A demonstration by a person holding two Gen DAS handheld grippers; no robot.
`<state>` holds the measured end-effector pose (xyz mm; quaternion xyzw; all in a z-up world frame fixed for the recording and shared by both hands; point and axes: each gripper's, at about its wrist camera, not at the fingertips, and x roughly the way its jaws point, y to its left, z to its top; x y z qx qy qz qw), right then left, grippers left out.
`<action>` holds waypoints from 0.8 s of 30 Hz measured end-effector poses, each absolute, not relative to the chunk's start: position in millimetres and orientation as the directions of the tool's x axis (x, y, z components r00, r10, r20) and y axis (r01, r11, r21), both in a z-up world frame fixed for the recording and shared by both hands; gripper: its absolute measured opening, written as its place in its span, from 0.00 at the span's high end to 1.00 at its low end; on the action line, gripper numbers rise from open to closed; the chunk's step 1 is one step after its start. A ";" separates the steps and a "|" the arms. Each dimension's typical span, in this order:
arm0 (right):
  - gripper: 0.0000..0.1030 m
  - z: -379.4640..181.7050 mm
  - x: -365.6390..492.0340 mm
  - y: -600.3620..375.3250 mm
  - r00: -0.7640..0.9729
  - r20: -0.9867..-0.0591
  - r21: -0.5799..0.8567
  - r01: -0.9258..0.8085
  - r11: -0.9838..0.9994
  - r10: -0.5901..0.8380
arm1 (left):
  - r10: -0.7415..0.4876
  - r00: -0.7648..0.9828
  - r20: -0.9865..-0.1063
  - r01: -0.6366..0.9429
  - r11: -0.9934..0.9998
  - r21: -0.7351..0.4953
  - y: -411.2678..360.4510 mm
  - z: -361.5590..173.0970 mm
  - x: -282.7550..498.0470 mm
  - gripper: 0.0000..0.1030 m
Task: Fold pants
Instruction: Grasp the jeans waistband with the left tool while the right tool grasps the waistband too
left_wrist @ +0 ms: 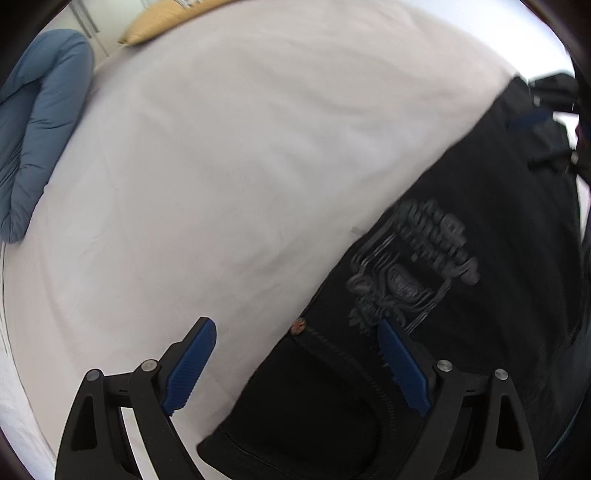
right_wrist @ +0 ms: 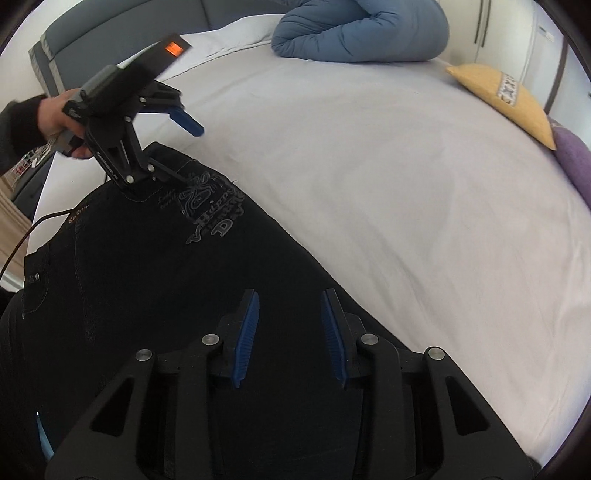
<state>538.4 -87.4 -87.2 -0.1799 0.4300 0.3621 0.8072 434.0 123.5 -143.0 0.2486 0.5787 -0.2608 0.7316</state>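
Black pants [left_wrist: 480, 184] with a grey stitched emblem [left_wrist: 413, 266] lie on the white bed sheet [left_wrist: 221, 166], running from the lower middle to the upper right. My left gripper [left_wrist: 295, 325] is open and straddles the pants' edge at a pocket rivet, with one pad over the sheet and the other over the fabric. In the right wrist view the pants [right_wrist: 147, 277] fill the lower left. My right gripper [right_wrist: 290, 295] hovers over a leg with its jaws narrowed, and a gap of flat fabric shows between the pads. The left gripper [right_wrist: 184, 151], held by a hand [right_wrist: 59, 114], sits at the waistband.
A bunched blue duvet [right_wrist: 362, 33] lies at the far side of the bed. A yellow cushion [right_wrist: 506, 99] and a purple one [right_wrist: 576, 162] sit at the right edge. Behind the bed are a grey headboard [right_wrist: 110, 22] and white wardrobe doors [right_wrist: 517, 29]. A cable trails at the left.
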 end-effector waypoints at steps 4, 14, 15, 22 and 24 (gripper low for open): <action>0.68 -96.3 549.4 -75.8 0.333 -0.833 0.028 -0.771 0.636 0.441 | -0.143 0.113 -0.983 0.632 0.774 -0.040 135.2 -154.3 446.8 0.13; 0.68 -86.6 541.8 -54.8 0.304 -0.848 0.015 -0.805 0.593 0.433 | -0.142 0.234 -0.962 0.654 0.755 0.048 133.9 -134.2 402.1 0.87; 0.68 -88.0 542.6 -51.7 0.306 -0.850 0.007 -0.808 0.589 0.429 | -0.140 0.272 -0.952 0.656 0.751 0.077 133.1 -128.4 393.1 0.88; 0.68 -87.2 543.5 -34.8 0.293 -0.862 -0.017 -0.832 0.555 0.413 | -0.221 0.432 -0.874 0.653 0.746 0.134 145.6 -84.8 335.6 0.88; 0.67 -87.6 544.5 -28.1 0.294 -0.870 -0.033 -0.837 0.546 0.396 | -0.227 0.455 -0.861 0.660 0.735 0.155 142.6 -80.2 332.0 0.88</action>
